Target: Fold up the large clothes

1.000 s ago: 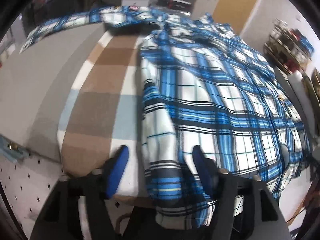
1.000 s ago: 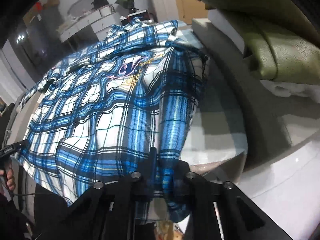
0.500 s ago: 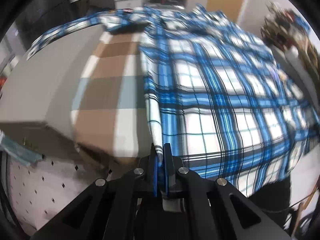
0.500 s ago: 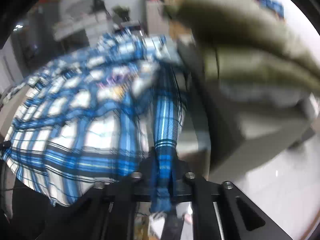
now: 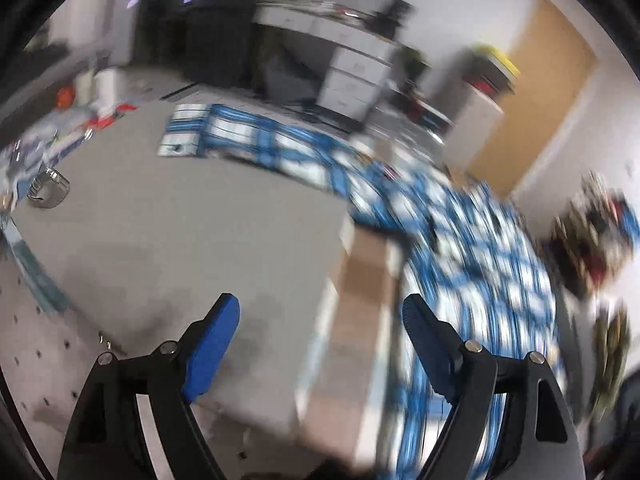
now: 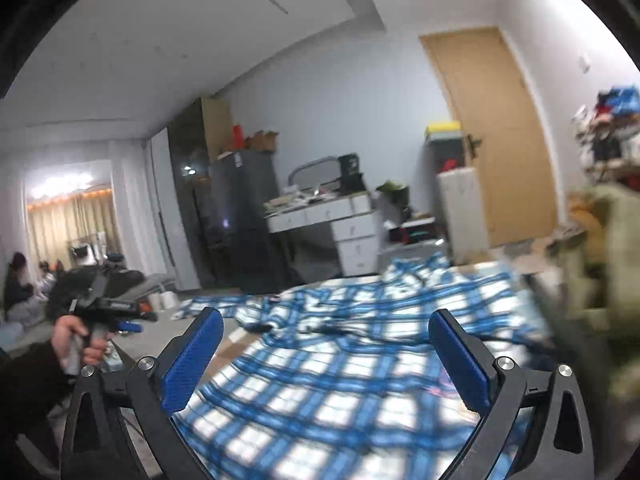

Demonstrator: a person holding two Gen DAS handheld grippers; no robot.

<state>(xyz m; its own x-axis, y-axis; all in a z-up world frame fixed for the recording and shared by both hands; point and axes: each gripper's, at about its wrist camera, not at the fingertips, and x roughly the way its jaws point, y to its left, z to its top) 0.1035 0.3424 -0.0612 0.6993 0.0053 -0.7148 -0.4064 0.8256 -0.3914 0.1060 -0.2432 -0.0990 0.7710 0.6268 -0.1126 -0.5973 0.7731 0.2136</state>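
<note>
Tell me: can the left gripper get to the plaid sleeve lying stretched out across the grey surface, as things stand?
Probably yes. The left gripper is open and holds nothing, and the sleeve lies flat ahead of it with only bare grey surface between. The view is blurred, so I cannot judge the reach closely.

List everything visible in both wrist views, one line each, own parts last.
plaid shirt: one, blue and white, spread on the bed, one sleeve stretched out to the left
bed cover: one, grey with brown and pale checks, under the shirt
white drawer desk: one, cluttered top, against the far wall
tall cabinet: one, dark grey, left of the desk
door: one, tan wood, shut, back right
green cushion: one, olive, blurred at the right edge
paper rolls: two, white, beyond the bed's left side
left gripper: one, black with blue pads, open, empty
right gripper: one, black with blue pads, open, above the shirt
left hand: one, gripping the left gripper's handle
</note>
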